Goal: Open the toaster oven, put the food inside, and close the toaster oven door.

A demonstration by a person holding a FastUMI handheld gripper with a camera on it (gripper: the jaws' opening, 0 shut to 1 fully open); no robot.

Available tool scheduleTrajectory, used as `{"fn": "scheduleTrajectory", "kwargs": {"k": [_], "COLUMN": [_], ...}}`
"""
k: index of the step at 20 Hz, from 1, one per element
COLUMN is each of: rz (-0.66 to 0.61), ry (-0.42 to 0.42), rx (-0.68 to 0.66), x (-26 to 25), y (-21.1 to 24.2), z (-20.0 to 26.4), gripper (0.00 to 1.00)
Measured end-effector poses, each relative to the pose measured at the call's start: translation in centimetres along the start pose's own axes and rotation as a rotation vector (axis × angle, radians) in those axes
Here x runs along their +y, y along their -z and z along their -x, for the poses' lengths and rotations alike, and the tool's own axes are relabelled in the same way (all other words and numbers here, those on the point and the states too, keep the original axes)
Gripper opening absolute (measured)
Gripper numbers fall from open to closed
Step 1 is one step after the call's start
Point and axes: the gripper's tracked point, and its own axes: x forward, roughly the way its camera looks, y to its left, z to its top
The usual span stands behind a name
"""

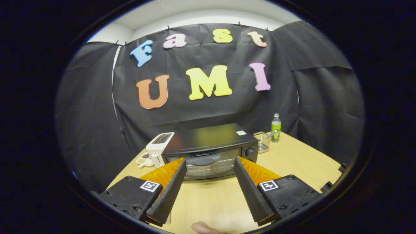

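While the claw (209,169) is hovering low over the wooden surface (292,162), its two fingers are standing well apart and gripping nothing. Straight ahead of them, beyond the fingertips, the black toaster oven (208,144) is sitting squarely across the line of approach, its long axis running side to side. Its glass door (208,167) is standing shut, and the dark handle (203,159) along the door's top edge is lying level and centred in the gap between the fingers. A control knob (249,151) is showing to the right of the door.

Beside the oven's left end a white pop-up toaster (158,148) is standing, with a small white dish (143,160) just in front of it; what the dish is holding is too small to tell. To the oven's right a wire basket (262,141) and a green bottle (276,127) are standing near the booth wall.

A shut door is fitting two stages alike: food waiting outside, or food already enclosed. No food is showing clearly through the glass. A fingertip (203,228) is showing behind the claw.
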Motion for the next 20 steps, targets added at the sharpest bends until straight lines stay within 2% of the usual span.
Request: {"fn": "scheduleTrajectory", "kwargs": {"k": [4, 8, 12, 17, 20], "rz": [0.017, 0.064, 0.103, 0.127, 0.086], "ry": [-0.039, -0.038, -0.050, -0.037, -0.069], "rx": [-0.068, -0.188, -0.262, -0.267, -0.226], "x": [0.5, -0.1, 0.1, 0.2, 0.5], "y": [-3.5, -7.0, -8.4, -8.2, -7.6], "z": [4.9, 9.1, 12.4, 13.4, 12.7], "gripper": [0.96, 0.96, 0.96, 0.97, 0.97]}}
